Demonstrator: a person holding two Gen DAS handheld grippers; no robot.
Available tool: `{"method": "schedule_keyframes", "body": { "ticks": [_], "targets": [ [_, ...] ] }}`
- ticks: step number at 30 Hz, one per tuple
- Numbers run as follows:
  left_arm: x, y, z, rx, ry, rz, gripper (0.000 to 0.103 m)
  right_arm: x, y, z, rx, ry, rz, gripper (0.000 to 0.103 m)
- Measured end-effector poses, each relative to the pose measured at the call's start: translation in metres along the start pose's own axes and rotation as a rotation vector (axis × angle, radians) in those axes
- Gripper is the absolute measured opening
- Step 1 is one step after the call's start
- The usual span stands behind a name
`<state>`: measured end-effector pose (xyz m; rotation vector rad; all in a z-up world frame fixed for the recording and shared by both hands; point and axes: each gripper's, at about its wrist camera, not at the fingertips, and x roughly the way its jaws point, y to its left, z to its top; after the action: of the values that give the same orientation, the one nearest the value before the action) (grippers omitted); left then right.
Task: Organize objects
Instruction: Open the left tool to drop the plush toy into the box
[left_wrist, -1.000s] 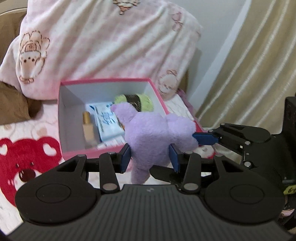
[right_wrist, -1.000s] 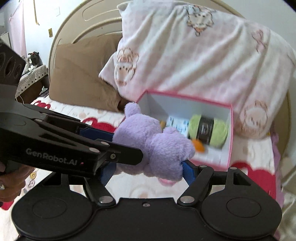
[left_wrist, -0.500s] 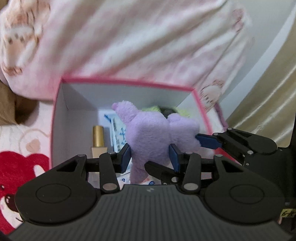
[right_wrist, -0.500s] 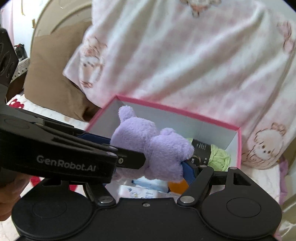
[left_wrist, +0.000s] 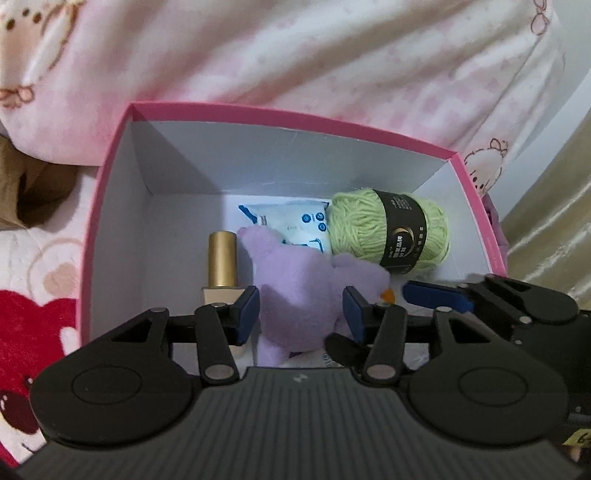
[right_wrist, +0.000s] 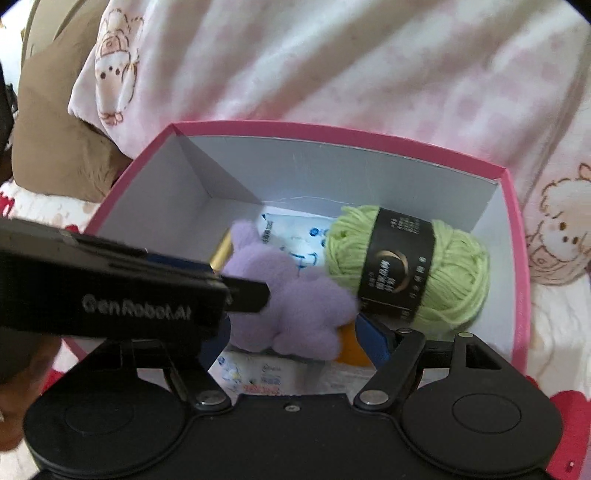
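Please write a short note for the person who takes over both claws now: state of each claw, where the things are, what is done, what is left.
Left claw: opening, purple plush toy between its pads.
Right claw: also around the toy; grip unclear.
Toy is low inside the pink box, beside the green yarn, white packet and gold-capped bottle.
Done: toy brought into the box.
Left: let go fully, lift both claws out.

Both views evenly and softly lit, fairly bright; a pale glare patch sits on the floor of the pink box (left_wrist: 295, 125) near its back wall, and its left inner wall falls in grey shadow. Strong fisheye bending at the edges, dark corners in the right wrist view. Pink blanket (right_wrist: 332, 66) smeared with motion blur in both views; green yarn ball (left_wrist: 391, 230) sharp in the left view, softer in the right.
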<state>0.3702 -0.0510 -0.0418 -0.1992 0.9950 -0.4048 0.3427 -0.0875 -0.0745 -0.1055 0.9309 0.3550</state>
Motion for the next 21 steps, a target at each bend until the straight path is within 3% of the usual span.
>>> {"method": "schedule_keyframes", "body": {
  "ticks": [6, 15, 21],
  "targets": [
    [-0.027, 0.005, 0.003, -0.058, 0.022, -0.017, 0.053, -0.033, -0.004, -0.006, 0.034, -0.06, 0.006, 0.081],
    [-0.11, -0.024, -0.001, 0.101, -0.03, 0.029, 0.054, -0.115, 0.014, -0.008, 0.039, -0.134, -0.009, 0.081],
    [-0.174, -0.029, -0.015, 0.126, -0.074, 0.033, 0.058, -0.178, 0.032, -0.018, 0.047, -0.187, -0.039, 0.081]
  ]
}}
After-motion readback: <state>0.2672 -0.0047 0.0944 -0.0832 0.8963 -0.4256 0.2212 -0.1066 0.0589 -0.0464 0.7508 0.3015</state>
